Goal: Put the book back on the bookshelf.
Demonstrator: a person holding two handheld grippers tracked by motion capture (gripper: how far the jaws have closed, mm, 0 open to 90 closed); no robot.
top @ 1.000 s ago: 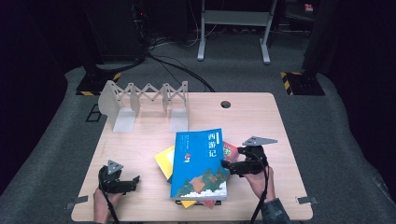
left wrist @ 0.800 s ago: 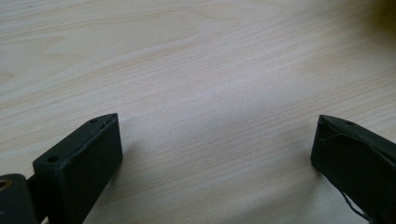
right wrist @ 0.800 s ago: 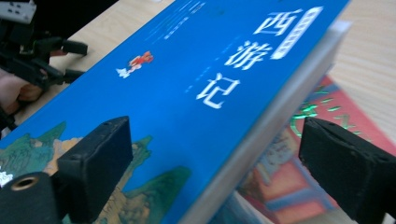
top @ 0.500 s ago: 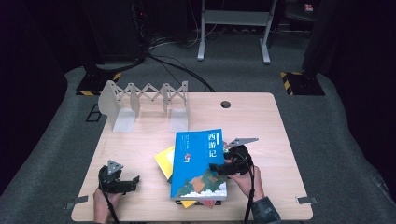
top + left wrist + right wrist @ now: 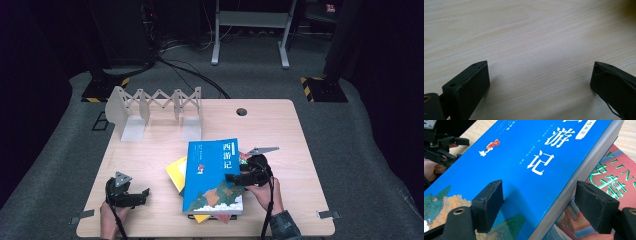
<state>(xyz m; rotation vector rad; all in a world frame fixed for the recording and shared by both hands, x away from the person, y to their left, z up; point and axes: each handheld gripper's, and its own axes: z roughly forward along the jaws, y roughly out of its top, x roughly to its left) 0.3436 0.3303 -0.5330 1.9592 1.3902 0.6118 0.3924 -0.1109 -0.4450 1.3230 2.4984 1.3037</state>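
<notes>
Blue thick book (image 5: 215,175) with white letters and a picture of hills lies on top of a small pile, low in the middle of the high view. Under it are a yellow flat book (image 5: 176,171) and a red picture book (image 5: 609,185), all on the pale wooden table (image 5: 280,130).

The right gripper (image 5: 235,178) sits at the blue book's right edge. Its jaws have just been closing. One jaw is over the cover and one is past the page edge, so the book's side is between them, but the pads do not squeeze it yet.

The left gripper (image 5: 145,192) is low on the left of the high view, wide apart, with only bare table between its jaws.

I think the grip could slip, because the book is thick and heavy and only one side is caught. It could tip, or drag the red book along and push the pile crooked.

The white folding book rack (image 5: 155,107) stands in the upper left part of the table.
</notes>
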